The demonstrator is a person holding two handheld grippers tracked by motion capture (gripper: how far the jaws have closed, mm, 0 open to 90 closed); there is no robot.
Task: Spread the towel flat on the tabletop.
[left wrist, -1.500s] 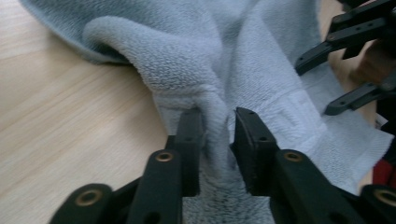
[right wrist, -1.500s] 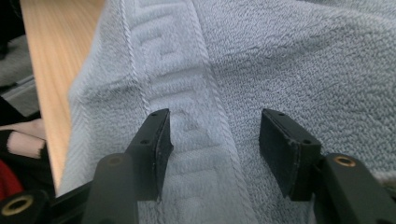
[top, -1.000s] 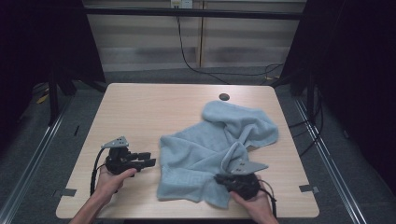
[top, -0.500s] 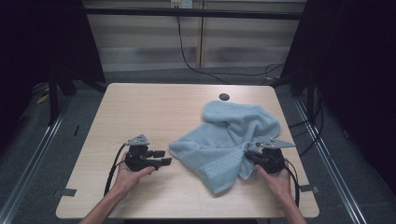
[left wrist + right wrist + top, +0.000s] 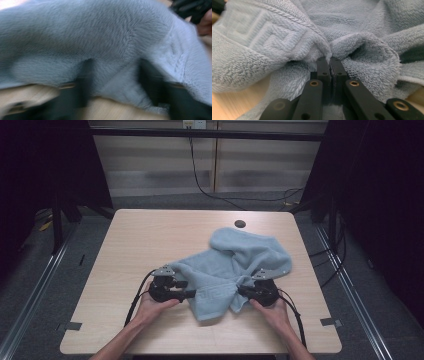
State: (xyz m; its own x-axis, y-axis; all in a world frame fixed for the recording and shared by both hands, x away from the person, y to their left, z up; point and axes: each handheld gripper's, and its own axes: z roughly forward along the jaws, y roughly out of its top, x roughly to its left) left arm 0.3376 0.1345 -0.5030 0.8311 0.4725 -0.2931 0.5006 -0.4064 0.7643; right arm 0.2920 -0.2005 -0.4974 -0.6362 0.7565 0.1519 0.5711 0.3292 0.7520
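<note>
Pale blue terry towel [image 5: 235, 265], bunched in a heap on the right half of the light wood tabletop [image 5: 135, 235]. The bulk is piled toward the far right; a flap with a woven key-pattern border hangs toward the near edge, between the two hands.

Right tongs [image 5: 243, 291]: near the right end of the near edge, pointing left into the towel. Jaws pressed together on a pinched fold of cloth. The right gripper view shows the fold [image 5: 329, 53] squeezed at the tips, pile bulging out on both sides. Right hand [image 5: 270, 307] grips the body from behind.

Left tongs [image 5: 192, 293]: near the middle of the near edge, pointing right, tips at the towel's left edge. Jaws have just been closing. The left gripper view is motion-blurred, but a lobe of towel [image 5: 117, 82] sits between the two dark jaws, which stand apart; can't see them pressing on it. Left hand [image 5: 155, 302] is under the body, cable looping off to the left.

The two tongs face each other, close together, with the hanging flap between them. A round cable hole [image 5: 240, 224] sits at the far edge, just beyond the towel.
</note>
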